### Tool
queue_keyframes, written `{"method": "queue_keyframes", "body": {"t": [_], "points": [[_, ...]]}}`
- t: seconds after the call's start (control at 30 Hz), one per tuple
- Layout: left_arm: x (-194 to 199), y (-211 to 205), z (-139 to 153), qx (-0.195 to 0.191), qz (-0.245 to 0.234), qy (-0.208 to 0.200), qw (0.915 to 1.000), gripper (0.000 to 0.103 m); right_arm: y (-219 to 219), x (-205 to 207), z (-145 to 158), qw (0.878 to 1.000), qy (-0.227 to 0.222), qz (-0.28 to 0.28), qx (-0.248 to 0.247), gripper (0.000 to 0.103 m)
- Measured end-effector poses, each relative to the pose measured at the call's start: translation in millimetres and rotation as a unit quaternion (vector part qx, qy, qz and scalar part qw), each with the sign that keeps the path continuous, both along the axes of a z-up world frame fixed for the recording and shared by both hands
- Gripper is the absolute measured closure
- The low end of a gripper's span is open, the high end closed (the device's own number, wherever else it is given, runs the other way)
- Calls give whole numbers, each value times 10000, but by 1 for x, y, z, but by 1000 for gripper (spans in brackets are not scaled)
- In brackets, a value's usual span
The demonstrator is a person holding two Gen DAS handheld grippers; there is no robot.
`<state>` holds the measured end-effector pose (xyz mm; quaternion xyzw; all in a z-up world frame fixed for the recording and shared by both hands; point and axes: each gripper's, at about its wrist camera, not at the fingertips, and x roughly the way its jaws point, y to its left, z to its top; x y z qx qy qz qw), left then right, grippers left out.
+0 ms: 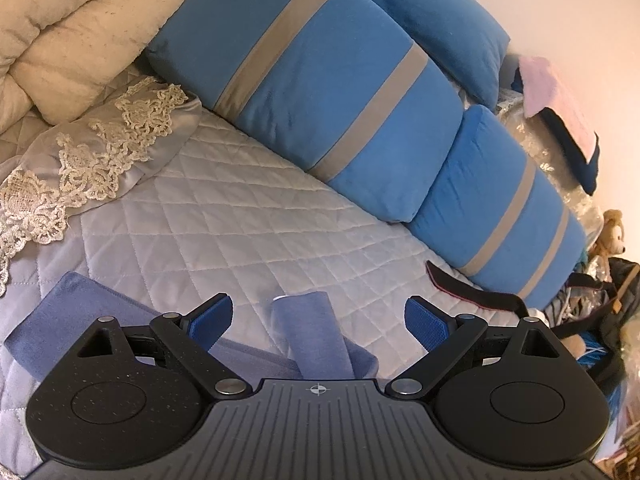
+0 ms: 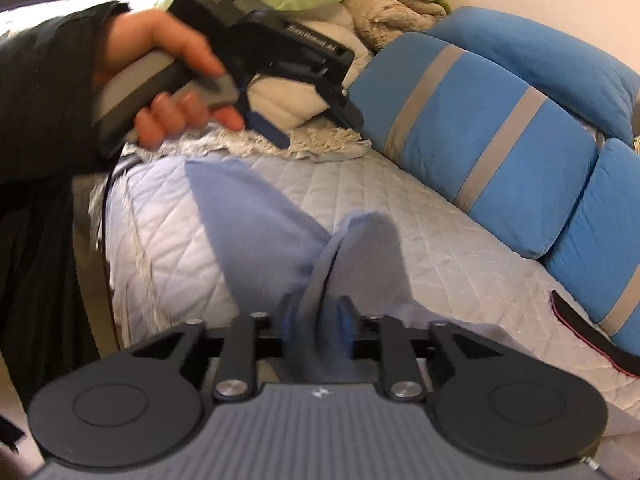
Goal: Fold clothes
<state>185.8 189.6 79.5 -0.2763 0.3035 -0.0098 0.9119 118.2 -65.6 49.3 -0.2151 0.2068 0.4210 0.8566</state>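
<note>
Pinching a raised fold of blue garment with right gripper; left gripper spread wide above quilted bed, holding nothing.

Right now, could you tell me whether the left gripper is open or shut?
Open: the left gripper has its blue pads wide apart, touching nothing.

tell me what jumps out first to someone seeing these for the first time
The big blue pillows with grey stripes along the wall dominate the quilted bed. Up close, the right gripper has its fingers around a raised fold of the light blue garment, while the left gripper hangs open over it.
</note>
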Motion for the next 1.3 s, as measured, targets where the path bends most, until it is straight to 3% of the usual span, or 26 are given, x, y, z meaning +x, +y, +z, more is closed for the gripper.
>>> {"method": "queue_keyframes", "body": {"t": [0.2,0.53,0.67,0.73,0.87,0.97,1.03,1.2,1.3], "points": [[0,4,-3,-67,23,51,10000,8,31,24,0,9986,453,-85,266,65],[3,6,-5,-100,-41,91,9999,8,78,63,-14,9936,871,-717,62,57],[5,4,-5,29,-171,58,9998,8,76,52,-14,9942,1027,-129,297,53],[7,1,-3,221,-322,-42,9992,8,73,45,-14,9958,863,-110,298,46],[11,-13,-1,1180,-597,-345,9906,8,58,40,-12,9959,770,-254,407,45],[14,-25,-4,2109,-935,-523,9716,8,40,30,-8,9955,690,-367,535,38],[15,-34,-7,2697,-1260,-602,9528,8,24,19,-3,9948,652,-400,668,35],[16,-42,-17,3880,-2513,-704,8839,8,-26,-13,8,9948,519,-418,775,21],[13,-48,-24,4512,-2837,-651,8436,8,-57,-22,11,9942,499,-626,722,6]]}}
